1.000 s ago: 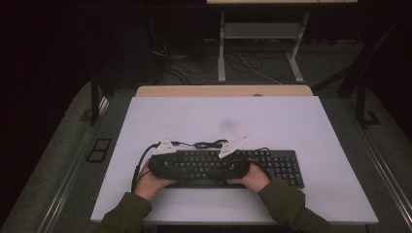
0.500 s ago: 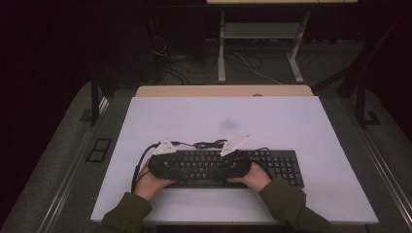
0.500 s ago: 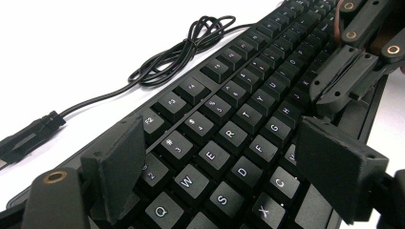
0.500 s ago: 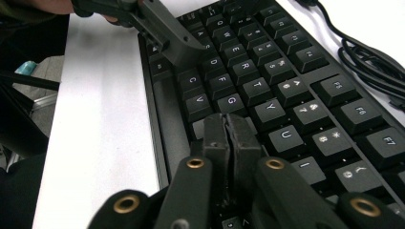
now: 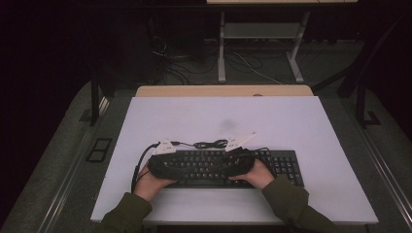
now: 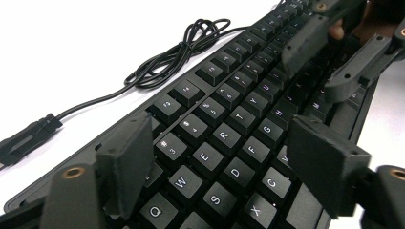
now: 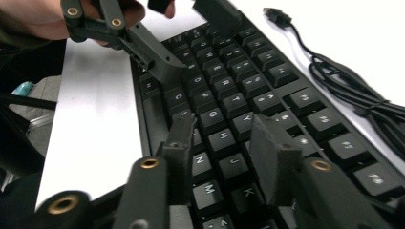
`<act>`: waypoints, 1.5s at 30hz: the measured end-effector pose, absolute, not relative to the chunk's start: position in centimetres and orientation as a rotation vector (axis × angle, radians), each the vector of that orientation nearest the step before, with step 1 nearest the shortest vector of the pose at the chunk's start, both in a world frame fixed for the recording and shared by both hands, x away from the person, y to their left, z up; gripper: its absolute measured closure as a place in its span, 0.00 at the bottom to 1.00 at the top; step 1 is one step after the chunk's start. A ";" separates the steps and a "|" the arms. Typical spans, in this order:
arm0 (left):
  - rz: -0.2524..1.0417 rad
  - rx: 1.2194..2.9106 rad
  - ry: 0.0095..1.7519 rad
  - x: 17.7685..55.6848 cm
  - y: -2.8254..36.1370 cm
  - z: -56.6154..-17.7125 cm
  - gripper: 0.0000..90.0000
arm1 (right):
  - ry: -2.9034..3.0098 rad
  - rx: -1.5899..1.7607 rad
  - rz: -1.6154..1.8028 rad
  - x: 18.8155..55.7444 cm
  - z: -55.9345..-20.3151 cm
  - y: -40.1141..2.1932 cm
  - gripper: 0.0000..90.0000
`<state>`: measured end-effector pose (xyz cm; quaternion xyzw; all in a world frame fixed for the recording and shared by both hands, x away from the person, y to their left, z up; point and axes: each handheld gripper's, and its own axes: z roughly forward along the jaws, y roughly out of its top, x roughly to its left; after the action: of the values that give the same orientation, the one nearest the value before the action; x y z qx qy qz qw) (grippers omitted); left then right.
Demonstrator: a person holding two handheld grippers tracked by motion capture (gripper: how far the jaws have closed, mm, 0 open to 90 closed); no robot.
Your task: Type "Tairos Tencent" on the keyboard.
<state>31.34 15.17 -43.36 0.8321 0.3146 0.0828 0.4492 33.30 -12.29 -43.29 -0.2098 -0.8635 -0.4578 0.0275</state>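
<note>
Keyboard (image 5: pixel 218 167): black, flat on the white tabletop (image 5: pixel 218 116) near its front edge. Coiled cable (image 5: pixel 210 144) just behind the keyboard. Left gripper (image 6: pixel 224 167) over its left keys, fingers wide, just closing slightly, nothing between. Right gripper (image 7: pixel 222 143) over its middle keys, fingers just opening, part-spread, empty.

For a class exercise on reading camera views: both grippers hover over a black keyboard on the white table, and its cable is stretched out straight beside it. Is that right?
Not quite. The cable is not stretched straight: it lies bundled in loose loops beside the black keyboard, as the left gripper view shows. The rest stands: the left gripper and right gripper are over the keyboard on the white table.
</note>
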 end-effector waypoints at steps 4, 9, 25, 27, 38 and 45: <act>0.183 2.059 0.773 31.3 15.2 -43.3 0.37 | -2.664 -0.679 -1.432 33.5 -43.2 -12.6 0.56; 0.156 2.070 0.759 31.1 15.1 -43.2 0.51 | -2.664 -0.713 -1.452 33.8 -43.3 -13.0 0.47; 0.085 2.093 0.730 30.9 14.7 -42.9 0.97 | -2.675 -0.787 -1.481 34.5 -43.6 -13.8 0.37; 0.076 2.101 0.722 30.8 14.6 -42.9 0.99 | -2.675 -0.790 -1.482 34.6 -43.7 -13.8 0.37; 0.025 2.151 0.672 30.5 14.0 -43.2 0.99 | -2.680 -0.797 -1.490 34.6 -43.6 -13.9 0.35; 0.018 2.178 0.657 30.5 13.9 -43.4 0.99 | -2.675 -0.802 -1.494 34.6 -43.6 -13.9 0.35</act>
<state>30.51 13.90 -43.37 0.8688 0.2619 0.0072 0.4200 34.59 -13.89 -43.56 -0.2533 -0.8446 -0.4715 -0.0127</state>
